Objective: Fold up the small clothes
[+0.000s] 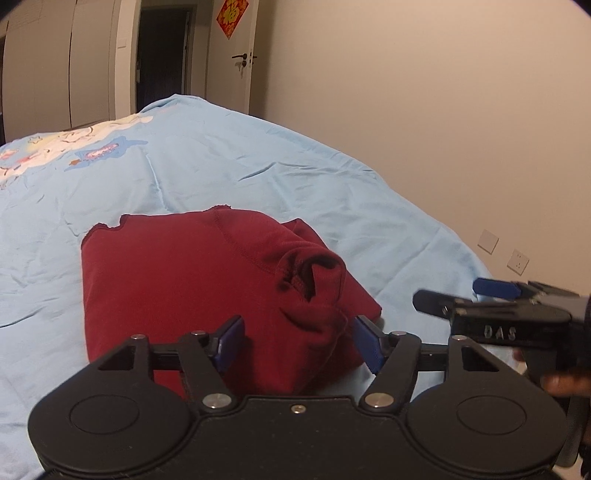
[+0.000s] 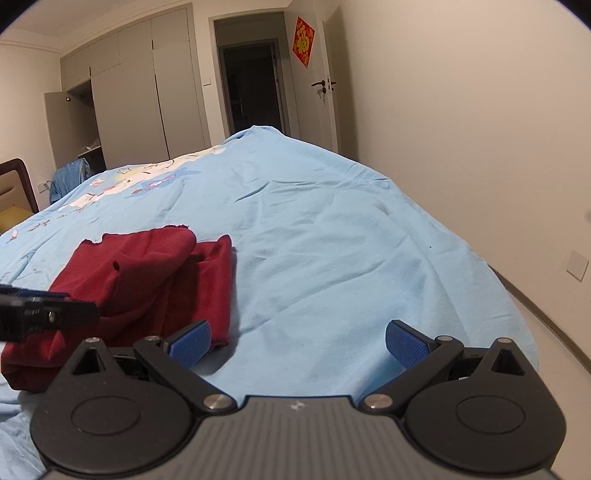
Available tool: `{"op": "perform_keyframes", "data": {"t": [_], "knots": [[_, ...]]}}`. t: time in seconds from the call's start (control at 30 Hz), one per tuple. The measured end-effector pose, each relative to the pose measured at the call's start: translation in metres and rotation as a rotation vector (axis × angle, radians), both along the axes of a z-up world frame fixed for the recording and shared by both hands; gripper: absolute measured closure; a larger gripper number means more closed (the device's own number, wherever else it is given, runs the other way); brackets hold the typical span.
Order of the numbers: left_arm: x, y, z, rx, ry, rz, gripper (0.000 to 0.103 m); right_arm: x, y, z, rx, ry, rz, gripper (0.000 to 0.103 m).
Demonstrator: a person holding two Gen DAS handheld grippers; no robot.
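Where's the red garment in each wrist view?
Left wrist: red garment sits centre, on the blue bedsheet, just beyond the open left hand-held gripper.
Right wrist: red garment lies lower left, left of the open right hand-held gripper, which holds nothing.
Shared landmark: the red door decoration at the top of both views.

The raised letters "DAS" stand on the black side of the right gripper (image 1: 443, 301) in the left wrist view. A red diamond paper sign (image 2: 303, 41) with a gold Chinese character hangs on the white door (image 2: 325, 110).
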State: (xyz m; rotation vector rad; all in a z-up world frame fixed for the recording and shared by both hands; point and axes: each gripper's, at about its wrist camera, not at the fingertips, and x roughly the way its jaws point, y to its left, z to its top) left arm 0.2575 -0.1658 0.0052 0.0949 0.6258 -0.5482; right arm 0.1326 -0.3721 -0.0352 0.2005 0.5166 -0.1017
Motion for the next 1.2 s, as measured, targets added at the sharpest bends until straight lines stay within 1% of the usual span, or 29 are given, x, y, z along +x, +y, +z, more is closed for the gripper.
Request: {"op": "perform_keyframes", "data": {"t": [0.13, 0.17, 0.27, 0.3, 0.37, 0.43, 0.5, 0.6, 0.7, 0.77, 0.8, 0.83, 0.87, 0.9, 0.93, 0.97, 1.0, 1.07, 1.2], "knots": [[-0.015, 0.002, -0.003, 0.027, -0.040, -0.008, 0.037, 0.004, 0.001, 0.002, 0.045, -0.006, 0.012, 0.000], [-0.017, 0.001, -0.003, 0.035, -0.049, -0.010, 0.041, 0.006, 0.000, 0.003, 0.063, -0.008, 0.016, 0.000], [-0.018, -0.002, -0.006, 0.060, -0.066, -0.020, 0.058, 0.013, -0.002, 0.007, 0.127, -0.016, 0.035, 0.000], [-0.018, -0.003, -0.006, 0.065, -0.069, -0.024, 0.065, 0.017, -0.003, 0.009, 0.158, -0.015, 0.041, 0.000], [-0.017, -0.006, -0.008, 0.075, -0.070, -0.034, 0.074, 0.026, -0.005, 0.013, 0.230, -0.018, 0.069, 0.000], [-0.018, -0.008, -0.009, 0.077, -0.076, -0.040, 0.077, 0.039, -0.004, 0.017, 0.289, -0.017, 0.118, 0.000], [-0.019, -0.010, -0.010, 0.086, -0.083, -0.041, 0.081, 0.052, 0.000, 0.020, 0.338, -0.011, 0.162, 0.000], [-0.018, -0.010, -0.011, 0.088, -0.081, -0.036, 0.086, 0.073, 0.009, 0.022, 0.377, 0.000, 0.219, 0.005], [-0.017, -0.009, -0.012, 0.084, -0.072, -0.030, 0.088, 0.091, 0.021, 0.019, 0.388, 0.027, 0.226, 0.014], [-0.016, -0.009, -0.012, 0.079, -0.068, -0.026, 0.090, 0.101, 0.027, 0.015, 0.407, 0.046, 0.233, 0.025], [-0.015, -0.009, -0.012, 0.077, -0.066, -0.024, 0.092, 0.105, 0.029, 0.013, 0.416, 0.055, 0.236, 0.028], [-0.015, -0.009, -0.012, 0.074, -0.065, -0.023, 0.093, 0.109, 0.031, 0.011, 0.421, 0.064, 0.241, 0.038], [-0.014, -0.009, -0.012, 0.073, -0.067, -0.024, 0.094, 0.112, 0.033, 0.009, 0.421, 0.073, 0.246, 0.051], [-0.014, -0.009, -0.012, 0.071, -0.071, -0.025, 0.095, 0.114, 0.035, 0.008, 0.417, 0.078, 0.251, 0.058], [-0.014, -0.010, -0.011, 0.069, -0.076, -0.026, 0.096, 0.116, 0.036, 0.007, 0.408, 0.081, 0.258, 0.072], [-0.014, -0.011, -0.011, 0.067, -0.080, -0.027, 0.096, 0.117, 0.038, 0.007, 0.396, 0.082, 0.264, 0.081], [-0.013, -0.012, -0.010, 0.064, -0.084, -0.030, 0.096, 0.117, 0.039, 0.008, 0.381, 0.079, 0.268, 0.084], [-0.014, -0.016, -0.008, 0.064, -0.094, -0.042, 0.097, 0.114, 0.040, 0.012, 0.355, 0.060, 0.276, 0.093], [-0.013, -0.025, -0.004, 0.067, -0.115, -0.071, 0.097, 0.103, 0.035, 0.023, 0.308, 0.009, 0.269, 0.094]]}}
